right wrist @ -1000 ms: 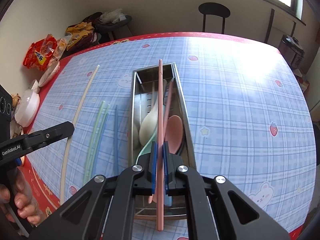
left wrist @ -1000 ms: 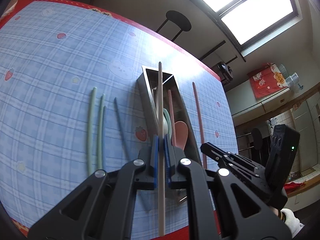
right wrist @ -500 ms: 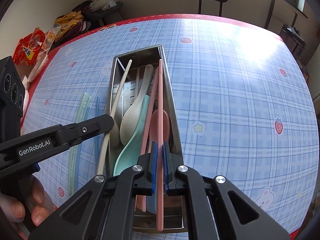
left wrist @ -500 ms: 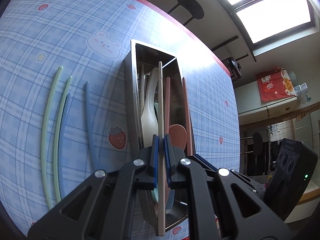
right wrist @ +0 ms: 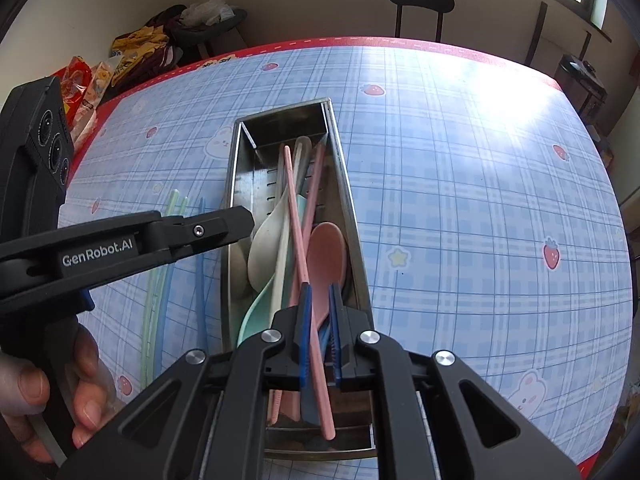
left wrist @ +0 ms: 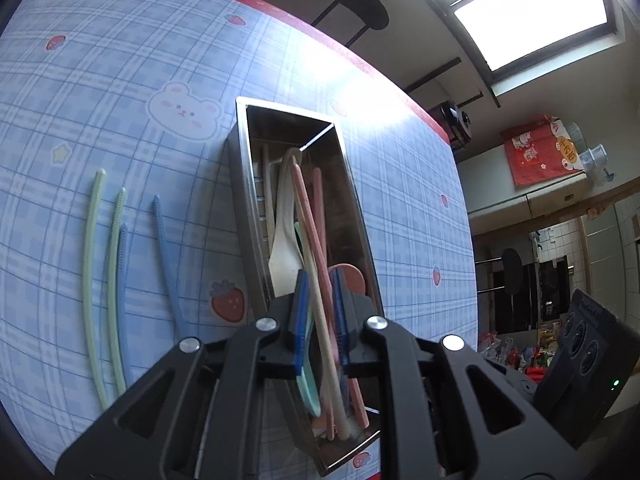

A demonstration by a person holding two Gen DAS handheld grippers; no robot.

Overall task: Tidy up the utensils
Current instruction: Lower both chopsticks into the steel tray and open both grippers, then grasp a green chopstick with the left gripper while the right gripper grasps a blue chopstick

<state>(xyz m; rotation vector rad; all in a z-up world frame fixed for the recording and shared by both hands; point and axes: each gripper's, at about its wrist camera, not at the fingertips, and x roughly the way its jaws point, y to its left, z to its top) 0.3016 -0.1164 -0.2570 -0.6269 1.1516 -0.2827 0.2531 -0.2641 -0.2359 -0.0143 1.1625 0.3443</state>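
Both grippers' fingers have just parted, dropping cream chopstick (left wrist: 320,312) and pink chopstick (right wrist: 308,312) into the steel tray (right wrist: 352,216); next, fetch the green and blue chopsticks (left wrist: 116,272) lying left.

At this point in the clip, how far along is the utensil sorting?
Done: spoons and several chopsticks lie in the metal tray. In hand: the left gripper and right gripper have just opened, dropping a cream chopstick and pink chopstick inside. Left: four green and blue chopsticks on the tablecloth.

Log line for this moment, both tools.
phase: release into tray | left tool: just opening, cream chopstick loose between | right tool: just opening, pink chopstick loose between | on table: four chopsticks
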